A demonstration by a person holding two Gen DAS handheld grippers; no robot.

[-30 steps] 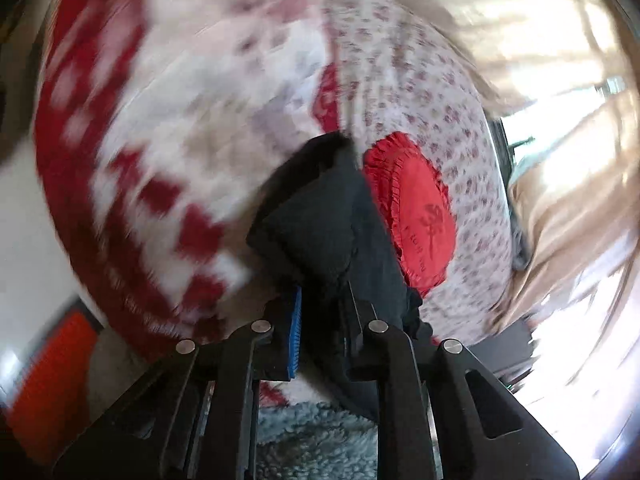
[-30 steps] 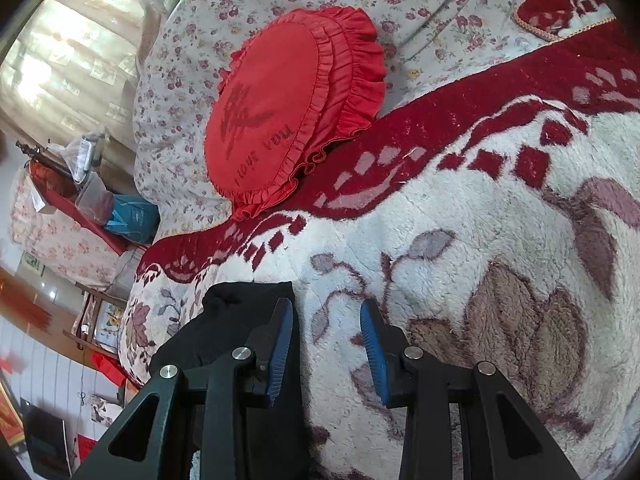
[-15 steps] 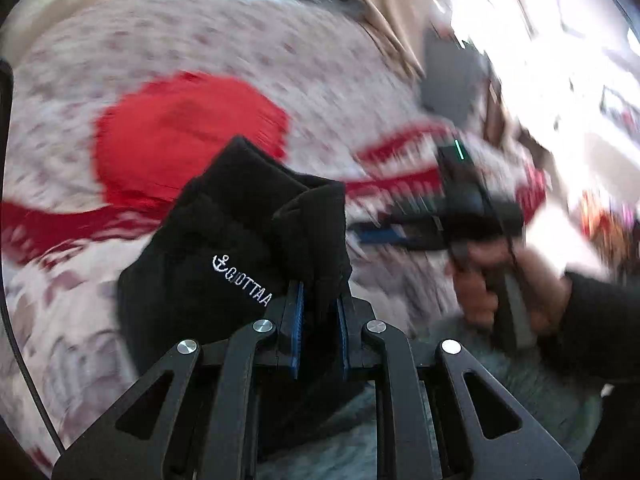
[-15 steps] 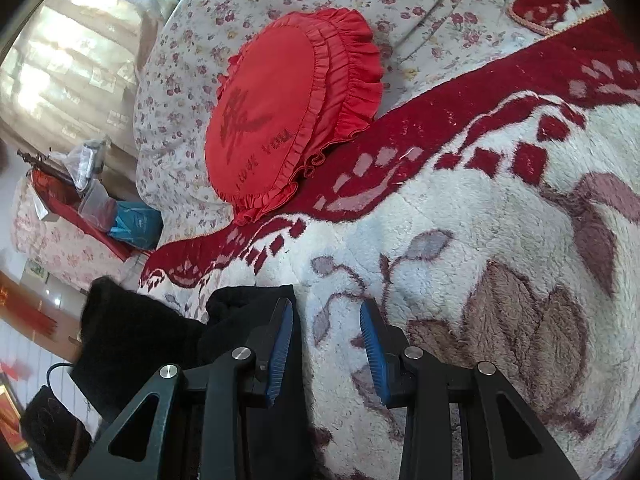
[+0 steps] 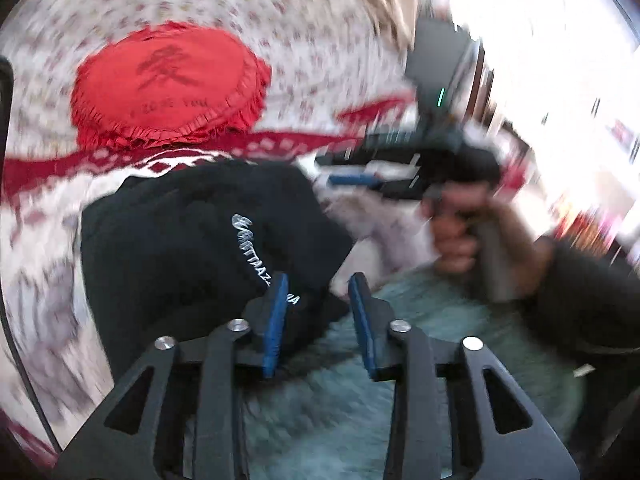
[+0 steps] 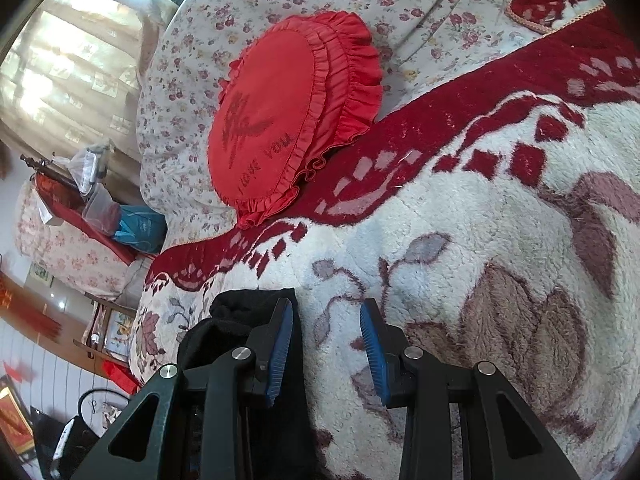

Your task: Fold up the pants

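The black pants (image 5: 180, 248), with white lettering, lie bunched in a folded heap on the white and red plush blanket (image 6: 480, 220). My left gripper (image 5: 318, 304) is at their near right edge, its jaws opening. A corner of black cloth lies between the pads, which no longer press on it. In the right wrist view the pants (image 6: 240, 320) sit just left of my right gripper (image 6: 326, 332), which stands open over bare blanket. The left wrist view also shows that right gripper (image 5: 344, 168), blurred, in a person's hand (image 5: 460, 232).
A round red frilled cushion (image 6: 280, 132) leans on the flowered bedding (image 6: 180, 92) beyond the blanket. A fluffy teal fabric (image 5: 340, 400) lies under my left gripper. Furniture and bags crowd the floor at the bed's left side (image 6: 100, 216).
My left gripper swung across with the pants pinched in it, rolled upright, set them on the blanket, and its jaws have parted. The right gripper has stayed still.
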